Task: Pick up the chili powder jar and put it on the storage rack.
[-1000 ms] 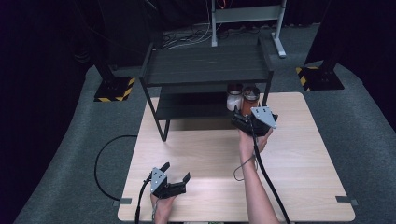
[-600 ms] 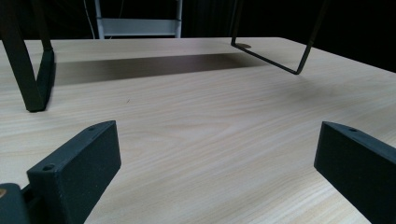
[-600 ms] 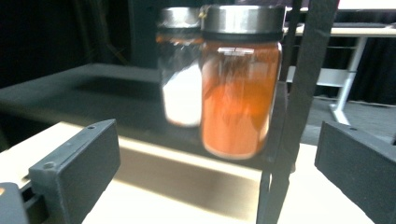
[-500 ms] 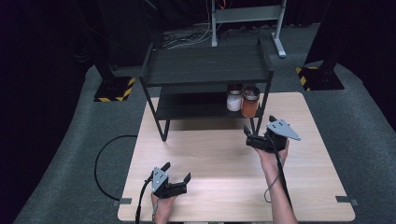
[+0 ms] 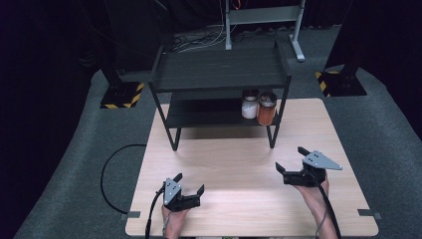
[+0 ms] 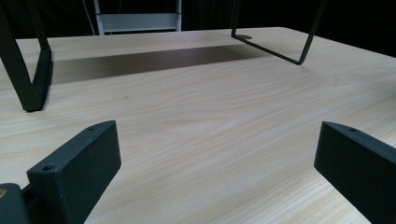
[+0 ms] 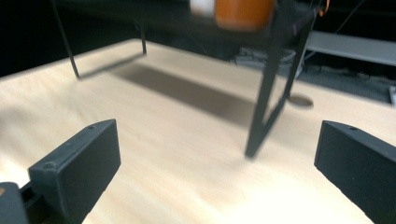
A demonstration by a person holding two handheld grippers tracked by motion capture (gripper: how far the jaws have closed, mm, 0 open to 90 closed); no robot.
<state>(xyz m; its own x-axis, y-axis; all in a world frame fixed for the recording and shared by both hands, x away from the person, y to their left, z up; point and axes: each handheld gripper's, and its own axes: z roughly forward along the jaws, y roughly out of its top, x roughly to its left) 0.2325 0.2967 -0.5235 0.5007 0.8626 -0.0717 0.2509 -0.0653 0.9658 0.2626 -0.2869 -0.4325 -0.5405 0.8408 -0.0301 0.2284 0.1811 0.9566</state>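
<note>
Dark room, grey carpet floor (image 5: pixel 393 124), light wood counter (image 5: pixel 234 159) in the middle. Black two-tier rack (image 5: pixel 221 69) stands on the far half of the counter, thin metal legs planted on the wood. Yellow-black striped blocks on the floor at either side of it.

On the rack's lower shelf, right end: white jar (image 5: pixel 249 105) and orange jar (image 5: pixel 267 109), upright, just beside each other, the orange one nearest the right front leg. Both dark-lidded. Right gripper view catches the orange jar (image 7: pixel 243 11) from below, blurred, white jar (image 7: pixel 201 5) at its left edge.

Right gripper (image 5: pixel 291 164) over the counter's right side, well apart from the jars, nearer to them than the other gripper. Jaws spread wide, nothing between them; grey three-cornered plate on top, cable trailing back along the forearm. Its own view shows bare wood between the jaws and the rack's leg ahead.

Left gripper (image 5: pixel 191 185) low at the near left of the counter, hand behind it. Jaws parted wide, holding nothing; its own view shows only wood grain between them, rack legs farther off. Black cable (image 5: pixel 107 174) loops off the counter's left edge onto the carpet.

Grippers well apart from each other.
</note>
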